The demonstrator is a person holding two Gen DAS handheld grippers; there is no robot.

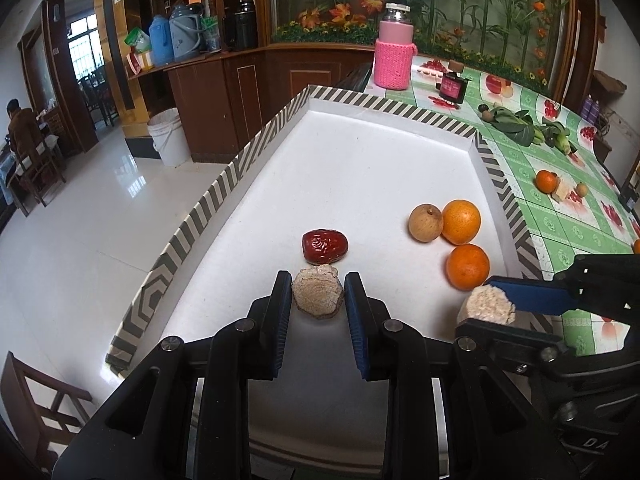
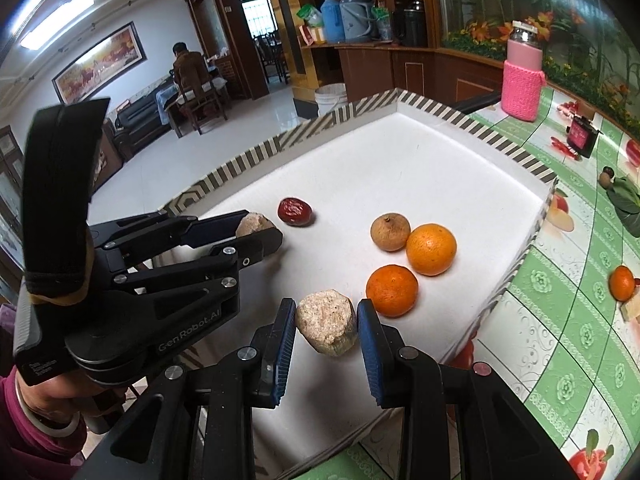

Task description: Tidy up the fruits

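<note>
A white tray point(image 1: 360, 152) with a striped rim holds a red date point(image 1: 324, 246), a brown longan point(image 1: 425, 223) and two oranges point(image 1: 461, 221) point(image 1: 467, 266). My left gripper point(image 1: 318, 294) is shut on a beige ginger-like chunk point(image 1: 318, 295) just behind the date, low over the tray. My right gripper point(image 2: 326, 326) is shut on a second beige chunk point(image 2: 327, 322) near the tray's front edge, beside the lower orange point(image 2: 392, 290). The right gripper also shows in the left wrist view point(image 1: 490, 304), and the left one in the right wrist view point(image 2: 256, 228).
On the green fruit-print tablecloth point(image 1: 568, 208) right of the tray lie a small orange point(image 1: 545, 181), a beige chunk and longan, leafy greens point(image 1: 516, 124), a dark box point(image 1: 452, 87) and a pink-sleeved bottle point(image 1: 394, 54). Left of the tray is open floor with a white bucket point(image 1: 168, 136).
</note>
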